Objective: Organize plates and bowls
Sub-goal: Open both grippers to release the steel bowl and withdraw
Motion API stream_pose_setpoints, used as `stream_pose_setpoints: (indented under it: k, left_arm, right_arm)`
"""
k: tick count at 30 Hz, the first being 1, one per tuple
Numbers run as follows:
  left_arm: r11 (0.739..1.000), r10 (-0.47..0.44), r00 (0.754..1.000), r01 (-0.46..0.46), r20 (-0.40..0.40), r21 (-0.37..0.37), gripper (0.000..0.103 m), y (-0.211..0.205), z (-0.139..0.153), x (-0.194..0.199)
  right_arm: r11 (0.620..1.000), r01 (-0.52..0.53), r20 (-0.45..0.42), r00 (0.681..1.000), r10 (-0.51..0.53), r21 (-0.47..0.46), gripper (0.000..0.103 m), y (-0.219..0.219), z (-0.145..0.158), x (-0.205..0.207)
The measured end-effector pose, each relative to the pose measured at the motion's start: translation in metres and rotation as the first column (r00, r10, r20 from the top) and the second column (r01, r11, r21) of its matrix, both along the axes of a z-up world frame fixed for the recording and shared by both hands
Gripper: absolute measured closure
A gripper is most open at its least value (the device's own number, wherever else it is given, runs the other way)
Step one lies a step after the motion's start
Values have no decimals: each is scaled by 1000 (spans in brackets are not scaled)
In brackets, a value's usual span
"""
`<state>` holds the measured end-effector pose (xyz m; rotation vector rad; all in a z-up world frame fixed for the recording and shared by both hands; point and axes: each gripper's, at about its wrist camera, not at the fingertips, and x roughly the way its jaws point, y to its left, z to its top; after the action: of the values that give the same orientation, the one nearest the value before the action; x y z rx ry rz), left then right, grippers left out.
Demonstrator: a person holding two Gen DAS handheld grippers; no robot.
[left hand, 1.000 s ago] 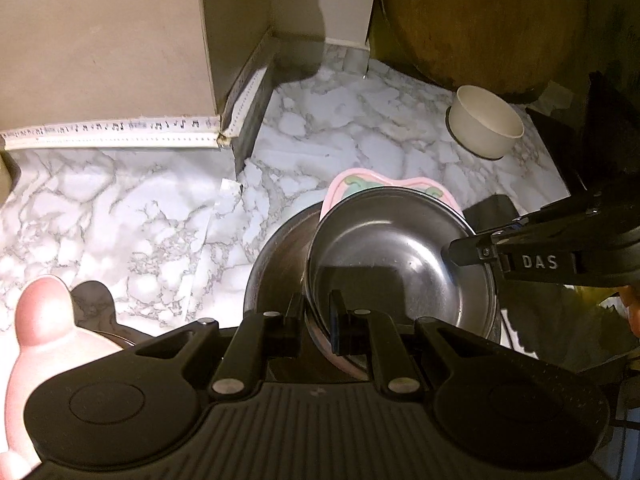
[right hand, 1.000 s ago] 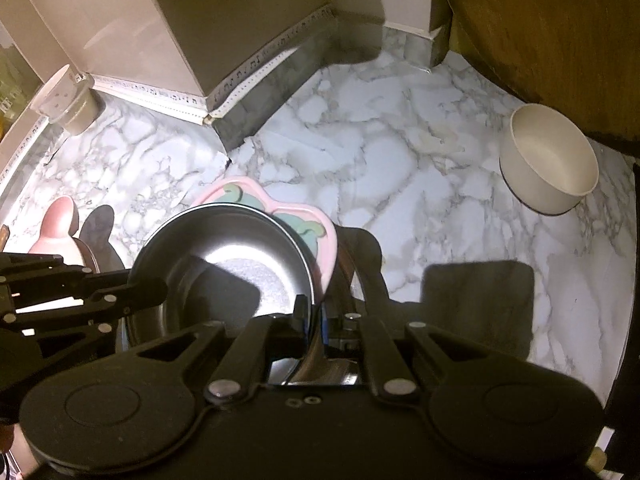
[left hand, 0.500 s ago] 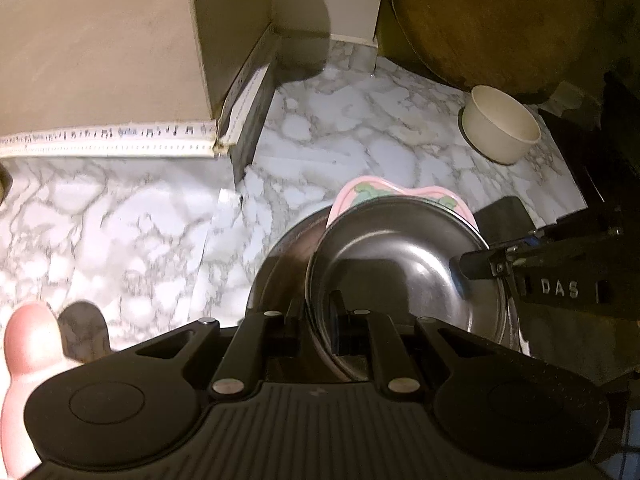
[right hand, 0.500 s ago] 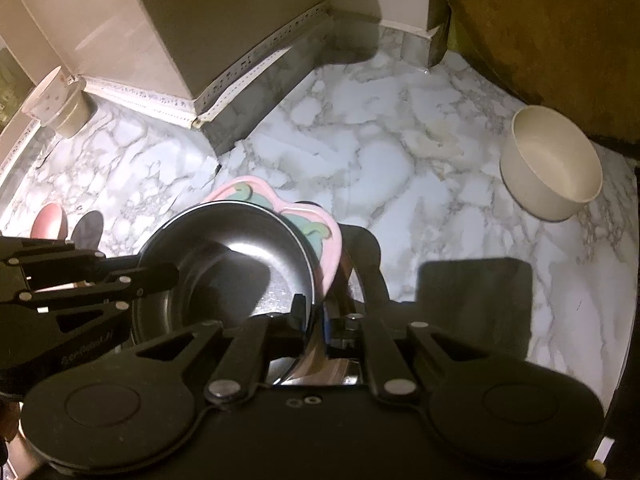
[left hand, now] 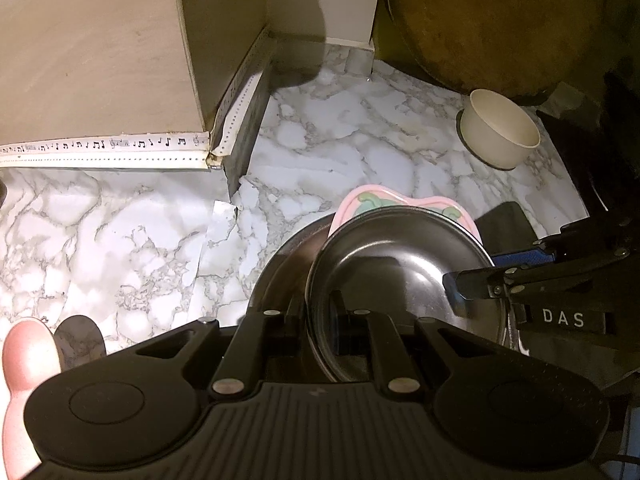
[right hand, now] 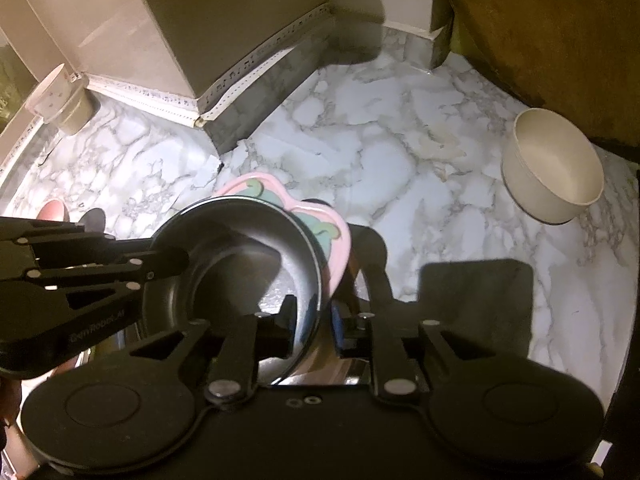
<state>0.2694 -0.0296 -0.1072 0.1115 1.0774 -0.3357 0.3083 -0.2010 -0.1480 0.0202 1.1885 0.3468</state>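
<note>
Right wrist view, steel bowl (right hand: 240, 256) rim between loosened right tongs (right hand: 314, 320)

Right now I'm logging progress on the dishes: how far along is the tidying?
Partly done: the steel bowl already sits stacked over the pink plate. In hand: the left tongs pinch its rim, while the right tongs have just been opening around it. Left: the cream bowl stands apart on the marble counter.
</note>
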Motion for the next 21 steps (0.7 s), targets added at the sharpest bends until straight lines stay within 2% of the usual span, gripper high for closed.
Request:
stream_pose_setpoints:
  k: [5,13,19,21]
  left_arm:
    - [1000,-18,1000,18,26,-1,92,0,7,-4]
    - [999,-12,999,13,31,-49,87,7,19,-7]
    - [996,-25,998,31,64,-87,62,9,33,-15]
    - [995,-26,997,34,79,-94,48,8,40,-17]
  right_arm:
    - [1000,-6,11,1000,6,16,72,-1,5,-2]
    - [999,-13,28,1000,12,35,69,-6,17,-8]
    - [998,-17,47,999,15,56,68,-11,30,-13]
    - [998,-17,57,998,13,62,67,-13,35,-14]
